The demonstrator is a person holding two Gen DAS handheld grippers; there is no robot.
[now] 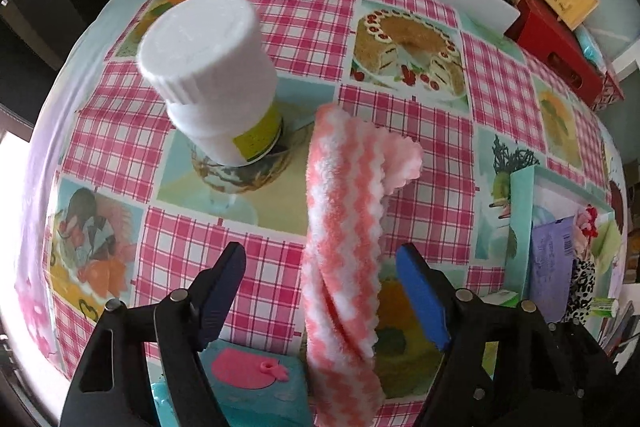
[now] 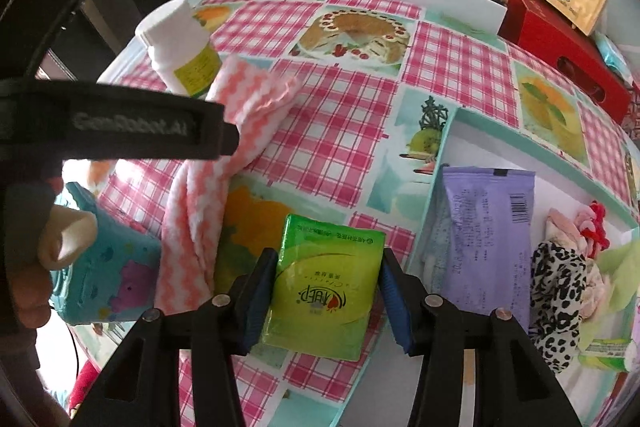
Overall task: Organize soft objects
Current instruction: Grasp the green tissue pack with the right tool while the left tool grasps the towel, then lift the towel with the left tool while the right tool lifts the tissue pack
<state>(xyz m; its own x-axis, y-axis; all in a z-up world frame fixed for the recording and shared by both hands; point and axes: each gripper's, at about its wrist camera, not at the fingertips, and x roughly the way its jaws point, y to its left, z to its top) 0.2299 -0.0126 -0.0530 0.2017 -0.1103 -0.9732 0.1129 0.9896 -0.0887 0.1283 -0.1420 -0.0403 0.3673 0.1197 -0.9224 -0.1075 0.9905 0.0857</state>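
The pink striped cloth (image 1: 344,235) lies beside the white bottle (image 1: 212,79), its long axis running straight out between the open left gripper's (image 1: 322,291) jaws, untouched. The right gripper (image 2: 326,297) clamps a green tissue pack (image 2: 326,283).

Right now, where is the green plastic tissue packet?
In the right wrist view, the green plastic tissue packet sits between the right gripper pads, above the checked tablecloth, left of the teal box.

We see a fluffy striped cloth (image 1: 344,227), a glossy plastic tissue packet (image 2: 324,287), and a shiny wipe-clean tablecloth (image 1: 500,75).
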